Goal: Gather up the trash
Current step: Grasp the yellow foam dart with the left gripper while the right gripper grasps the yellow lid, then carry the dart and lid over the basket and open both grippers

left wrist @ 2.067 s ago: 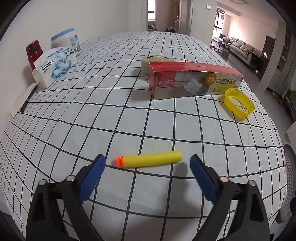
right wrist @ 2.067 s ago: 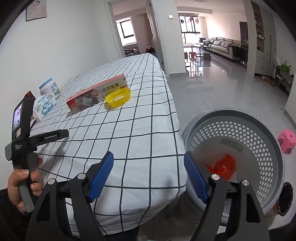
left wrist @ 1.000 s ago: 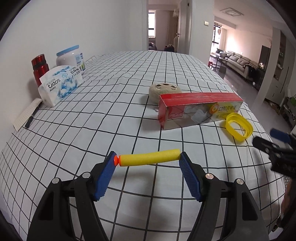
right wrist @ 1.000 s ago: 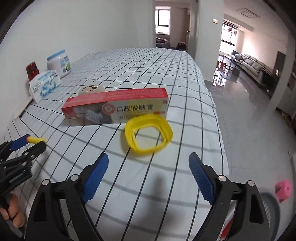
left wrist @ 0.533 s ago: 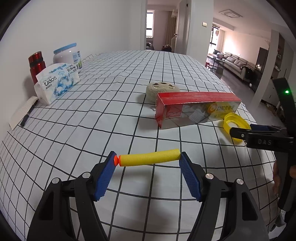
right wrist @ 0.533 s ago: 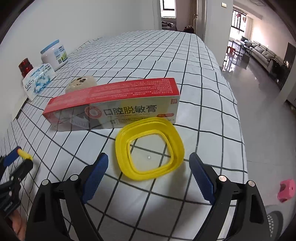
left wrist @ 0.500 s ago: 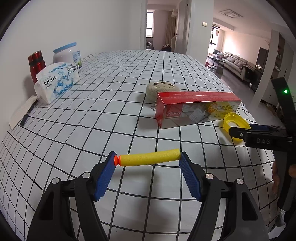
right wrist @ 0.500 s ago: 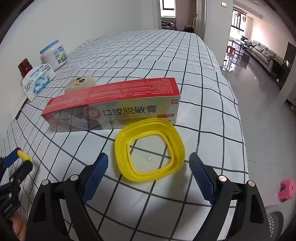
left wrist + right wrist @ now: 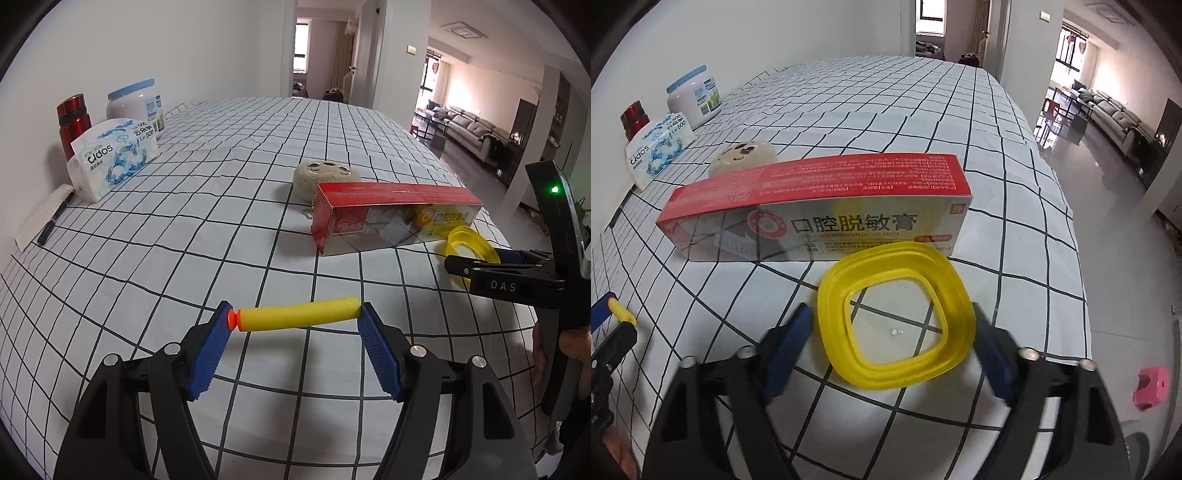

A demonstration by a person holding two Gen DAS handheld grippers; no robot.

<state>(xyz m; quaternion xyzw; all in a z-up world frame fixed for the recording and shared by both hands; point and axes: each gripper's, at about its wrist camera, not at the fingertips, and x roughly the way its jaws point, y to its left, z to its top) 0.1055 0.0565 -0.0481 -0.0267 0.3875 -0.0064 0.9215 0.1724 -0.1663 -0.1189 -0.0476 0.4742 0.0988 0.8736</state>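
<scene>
two tongs, each around one yellow piece of trash on the checked tablecloth [image 9: 184, 229].
the left gripper [image 9: 295, 325] pinches the foam dart [image 9: 297, 314] end to end. the right gripper [image 9: 892, 332] has just been closing around the yellow ring [image 9: 895, 319], its blurred pads at the rim; whether they press yet, i cannot tell. the toothpaste box [image 9: 820, 210] lies just behind the ring.

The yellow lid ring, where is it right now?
In the right wrist view the yellow lid ring lies on the checked tablecloth between the right gripper's closing jaws, just in front of the red toothpaste box.
</scene>
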